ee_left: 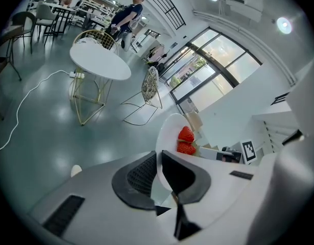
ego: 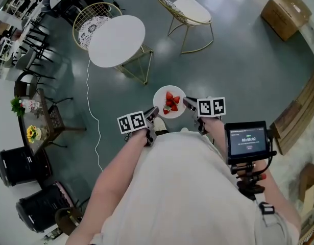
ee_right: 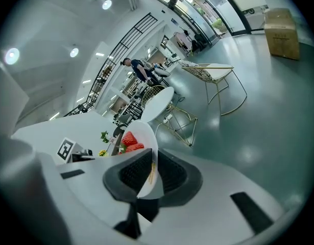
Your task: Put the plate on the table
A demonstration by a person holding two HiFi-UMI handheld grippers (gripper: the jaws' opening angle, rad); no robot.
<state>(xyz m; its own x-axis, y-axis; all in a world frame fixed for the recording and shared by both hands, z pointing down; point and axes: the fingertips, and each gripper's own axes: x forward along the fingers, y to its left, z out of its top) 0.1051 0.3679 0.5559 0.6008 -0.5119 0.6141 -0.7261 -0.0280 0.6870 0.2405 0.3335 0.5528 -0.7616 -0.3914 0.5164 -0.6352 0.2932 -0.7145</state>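
Observation:
A white plate [ego: 159, 102] with red strawberries [ego: 171, 102] on it is held in the air above the floor, a short way from the round white table [ego: 117, 40]. My left gripper [ego: 151, 115] is shut on the plate's left rim [ee_left: 164, 137]. On the opposite rim [ee_right: 146, 137] my right gripper [ego: 188, 104] is shut. The strawberries [ee_left: 186, 140] [ee_right: 129, 141] lie just past the jaws in both gripper views. The table [ee_left: 99, 61] [ee_right: 155, 104] stands ahead with a bare top.
Two gold wire chairs [ego: 190, 11] [ego: 93, 22] stand by the round table. A white cable [ego: 93, 116] runs over the floor at left. A cardboard box [ego: 285, 13] sits far right. A dark side table with flowers [ego: 37, 126] and black bins [ego: 21, 165] stand left.

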